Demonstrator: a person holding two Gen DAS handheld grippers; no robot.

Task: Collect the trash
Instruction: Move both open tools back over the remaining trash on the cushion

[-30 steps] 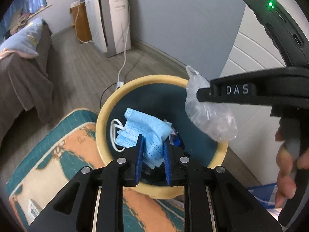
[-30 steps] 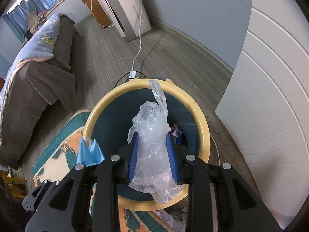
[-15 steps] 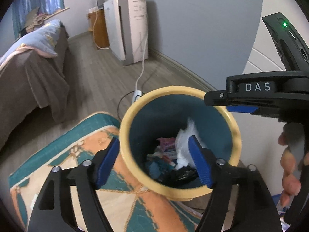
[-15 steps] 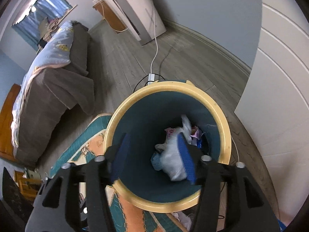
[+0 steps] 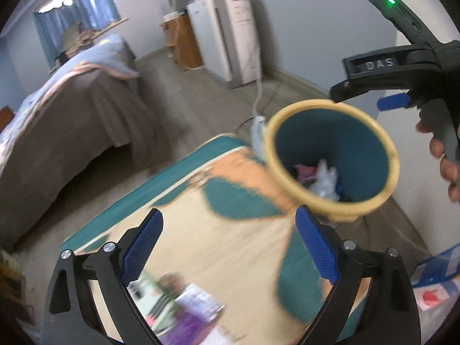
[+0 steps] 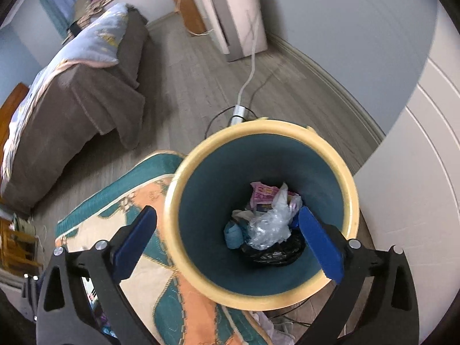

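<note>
Both grippers, left point(image 5: 228, 247) and right point(image 6: 227, 241), gape empty; bin point(image 6: 184, 247) loaded. Next: fetch purple packet point(image 5: 192, 313) from rug point(image 5: 230, 247).

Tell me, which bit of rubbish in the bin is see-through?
The crumpled plastic bag lying on top in the bin. The pink wrapper behind it and the black bag beneath are opaque.

Purple packet point(image 5: 195, 313) at bottom edge — motion-blurred, unreadable; bin point(image 6: 349, 178) base hidden — trash point(image 6: 267, 224) partly buried.
</note>
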